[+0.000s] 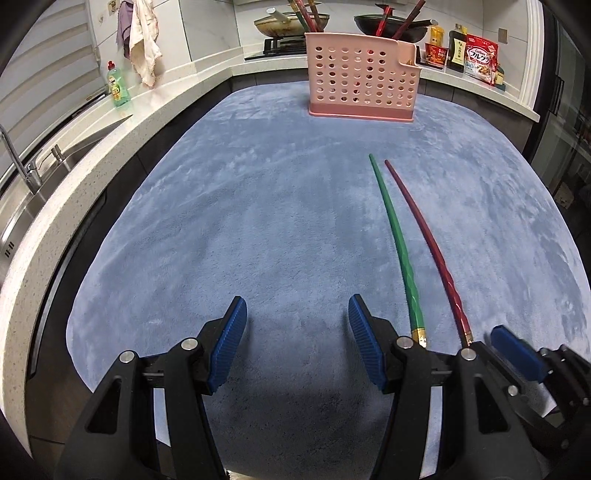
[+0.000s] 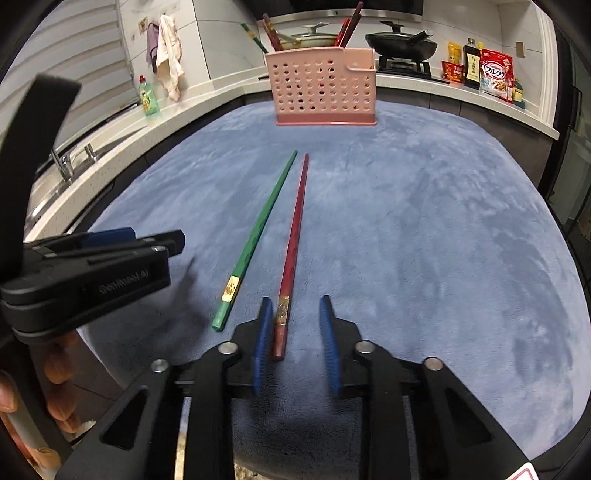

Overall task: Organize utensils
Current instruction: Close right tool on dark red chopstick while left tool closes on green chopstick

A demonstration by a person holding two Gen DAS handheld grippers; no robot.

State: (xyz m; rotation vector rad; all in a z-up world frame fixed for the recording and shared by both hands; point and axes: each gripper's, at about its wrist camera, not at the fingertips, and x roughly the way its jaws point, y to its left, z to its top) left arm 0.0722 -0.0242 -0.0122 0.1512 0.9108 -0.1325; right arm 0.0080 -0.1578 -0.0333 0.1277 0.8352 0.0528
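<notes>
A green chopstick (image 1: 395,229) and a red chopstick (image 1: 424,229) lie side by side on the blue cloth (image 1: 258,203), their thin ends toward a pink perforated holder (image 1: 362,77) at the far edge. Several chopsticks stand in that holder (image 2: 321,88). My right gripper (image 2: 295,301) is low over the cloth with the red chopstick's (image 2: 297,221) thick end between its jaws. The left pad is close beside it and the right pad stands apart. The green chopstick (image 2: 262,225) lies just left of it. My left gripper (image 1: 297,301) is open and holds nothing, left of both chopsticks.
A sink with a faucet (image 1: 22,166) and a green soap bottle (image 1: 118,86) line the left counter. Two pans (image 1: 391,24) sit on the stove behind the holder. Bottles and food packets (image 1: 480,59) stand at the back right. Cloths (image 1: 144,40) hang on the wall.
</notes>
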